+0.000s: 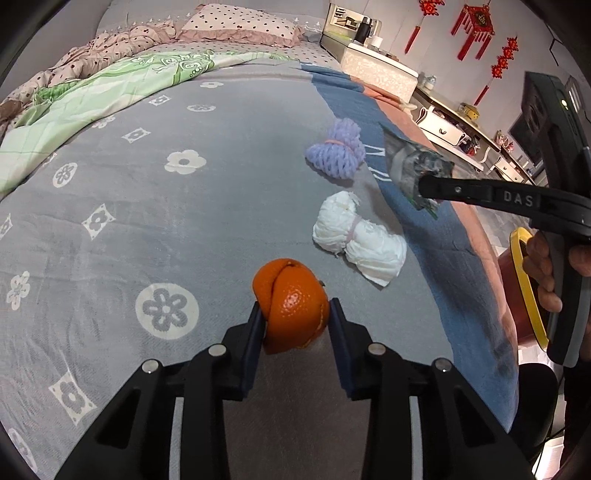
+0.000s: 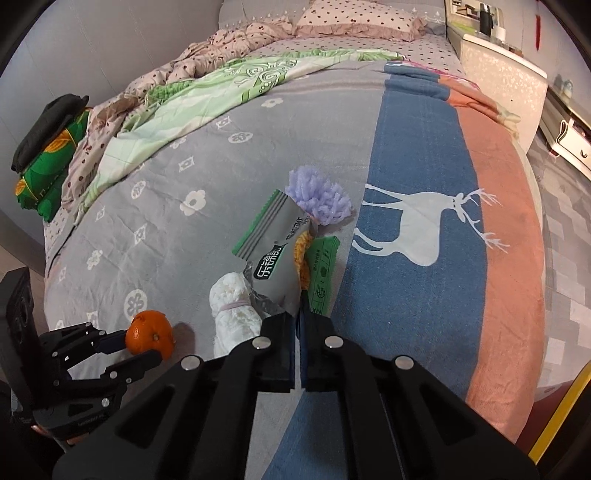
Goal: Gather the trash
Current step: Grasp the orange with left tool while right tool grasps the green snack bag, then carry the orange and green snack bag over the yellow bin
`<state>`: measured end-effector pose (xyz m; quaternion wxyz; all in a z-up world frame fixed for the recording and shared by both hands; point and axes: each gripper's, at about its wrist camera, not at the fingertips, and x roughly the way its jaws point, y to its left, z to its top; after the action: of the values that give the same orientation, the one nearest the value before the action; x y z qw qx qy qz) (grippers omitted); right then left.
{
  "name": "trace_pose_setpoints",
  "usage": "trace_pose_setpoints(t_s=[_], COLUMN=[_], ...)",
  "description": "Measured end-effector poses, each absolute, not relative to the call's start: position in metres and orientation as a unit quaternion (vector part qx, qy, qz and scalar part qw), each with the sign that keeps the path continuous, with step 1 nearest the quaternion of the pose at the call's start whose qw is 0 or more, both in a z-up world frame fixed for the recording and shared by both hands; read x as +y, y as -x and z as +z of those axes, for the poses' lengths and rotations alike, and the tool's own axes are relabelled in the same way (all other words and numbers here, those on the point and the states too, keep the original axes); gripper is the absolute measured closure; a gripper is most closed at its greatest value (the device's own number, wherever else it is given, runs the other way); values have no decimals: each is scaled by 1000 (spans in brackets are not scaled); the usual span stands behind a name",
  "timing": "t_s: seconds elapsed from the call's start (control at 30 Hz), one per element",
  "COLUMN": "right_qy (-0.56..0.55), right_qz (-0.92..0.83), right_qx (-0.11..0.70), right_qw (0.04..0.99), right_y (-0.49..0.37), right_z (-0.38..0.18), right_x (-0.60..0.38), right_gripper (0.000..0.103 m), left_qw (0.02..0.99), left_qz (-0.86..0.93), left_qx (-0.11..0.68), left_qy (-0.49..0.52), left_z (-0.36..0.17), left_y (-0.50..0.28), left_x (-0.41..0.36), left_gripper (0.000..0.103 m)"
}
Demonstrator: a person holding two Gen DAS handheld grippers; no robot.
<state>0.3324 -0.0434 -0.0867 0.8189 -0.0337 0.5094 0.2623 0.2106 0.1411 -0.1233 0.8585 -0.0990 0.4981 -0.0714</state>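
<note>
My left gripper [image 1: 295,314] is shut on an orange peel [image 1: 291,304] and holds it just above the grey bed cover; it also shows in the right wrist view [image 2: 149,332]. My right gripper [image 2: 298,314] is shut on a grey and green snack wrapper [image 2: 275,245], lifted above the bed; the wrapper also shows in the left wrist view [image 1: 413,166]. A white foam net [image 1: 356,238] and a purple foam net [image 1: 338,147] lie on the bed between the grippers.
A red bin with a yellow rim [image 1: 524,291] stands beside the bed at the right. Quilts and a pillow [image 1: 236,22] lie at the far end. A bedside cabinet [image 1: 376,70] and drawers [image 1: 450,133] line the right wall. Folded clothes [image 2: 48,147] sit at the far left.
</note>
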Motion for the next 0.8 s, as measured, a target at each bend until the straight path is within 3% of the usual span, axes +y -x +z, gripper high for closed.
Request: trace_pose_setpoints(t_s=[0.43,0.8], right_qy=[-5,-43], right_qz=[264,238], right_qx=[480,439], right_qw=[837,866], right_y=[-298,-274], right_z=[-25,33], right_x=[-90,-157], right_gripper=[102,102], left_qw=[883,905], left_qz=[-57,-76], left_qx=[457,413], left_qy=[86,64], left_z=[-64,-4], left_y=[-204,-207], left_x=[137,89], left_gripper=[71,71])
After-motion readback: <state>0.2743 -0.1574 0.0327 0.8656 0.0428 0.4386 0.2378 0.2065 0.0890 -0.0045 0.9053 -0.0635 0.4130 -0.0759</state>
